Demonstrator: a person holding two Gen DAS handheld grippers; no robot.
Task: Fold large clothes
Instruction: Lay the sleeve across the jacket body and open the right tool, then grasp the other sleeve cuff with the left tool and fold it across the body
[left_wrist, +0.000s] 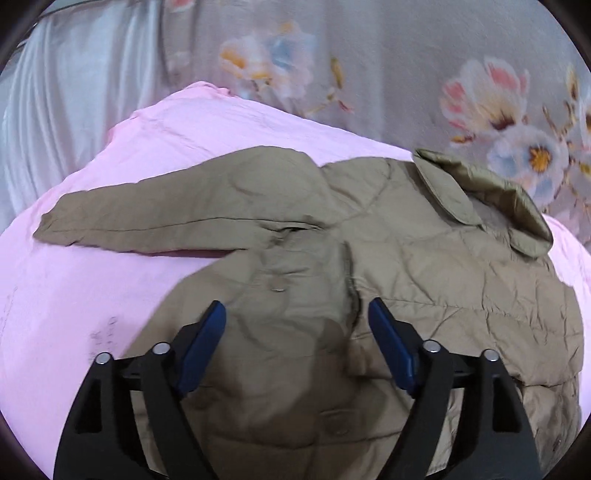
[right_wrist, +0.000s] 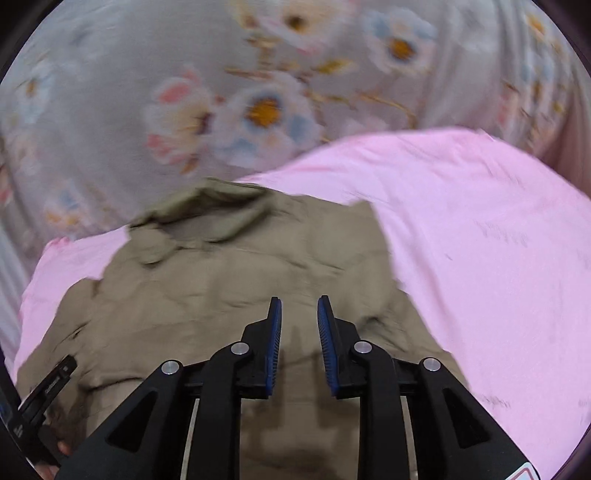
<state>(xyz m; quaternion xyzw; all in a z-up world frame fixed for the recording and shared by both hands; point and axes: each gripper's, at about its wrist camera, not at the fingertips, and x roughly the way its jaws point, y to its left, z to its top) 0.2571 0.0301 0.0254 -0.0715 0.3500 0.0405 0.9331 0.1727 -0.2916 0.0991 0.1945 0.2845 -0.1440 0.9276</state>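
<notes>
A quilted khaki jacket (left_wrist: 424, 258) lies spread flat, collar far, one sleeve (left_wrist: 147, 218) stretched leftward.

No text, brand or number can be read in either view. In the right wrist view a black device (right_wrist: 50, 387) at the lower left, beside the jacket (right_wrist: 229, 295), bears small pale lettering, too blurred to make out. A white label with a red edge (right_wrist: 524, 474) shows at the bottom right corner, cut off by the frame. Faint dark marks on the pink sheet (left_wrist: 103, 332) left of the jacket (left_wrist: 424, 258) are illegible.
</notes>
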